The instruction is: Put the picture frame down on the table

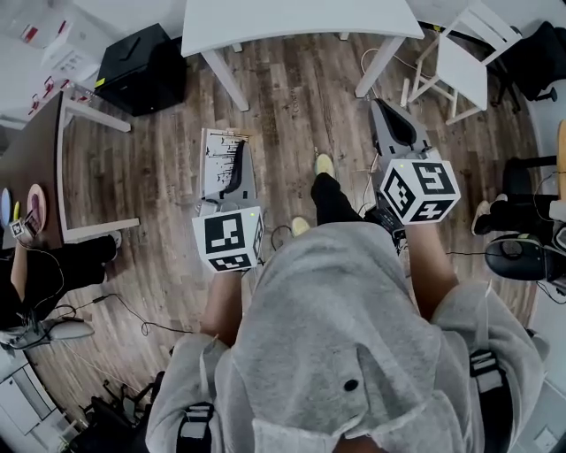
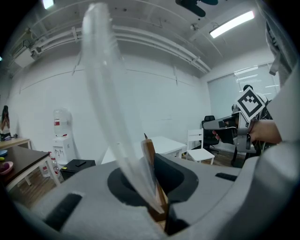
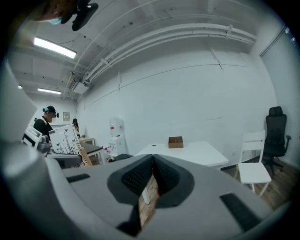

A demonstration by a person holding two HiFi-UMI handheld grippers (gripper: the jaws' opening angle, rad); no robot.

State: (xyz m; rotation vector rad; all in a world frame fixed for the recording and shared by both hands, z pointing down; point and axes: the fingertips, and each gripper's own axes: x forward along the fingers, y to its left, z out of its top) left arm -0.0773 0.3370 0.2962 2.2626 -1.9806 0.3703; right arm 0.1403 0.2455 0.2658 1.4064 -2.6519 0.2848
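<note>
The left gripper point(image 2: 158, 190) is clamping the near edge of the picture frame point(image 2: 149, 157). Its jaws are pressing on the wooden rim while the pane is rising edge-on beyond them, leaning left. The right gripper point(image 3: 152, 174) is hanging beside it, jaws pressed together on nothing. Ahead of both, well apart, the white table point(image 1: 301, 19) is standing across bare wooden floor point(image 1: 292, 106). The frame is probably light and stiff, with an apparently glazed front that could slip or crack. Gripping the wooden rim seems soundest, and laying it down flat and gently looks wise, perhaps with the free gripper steadying the far rim.
</note>
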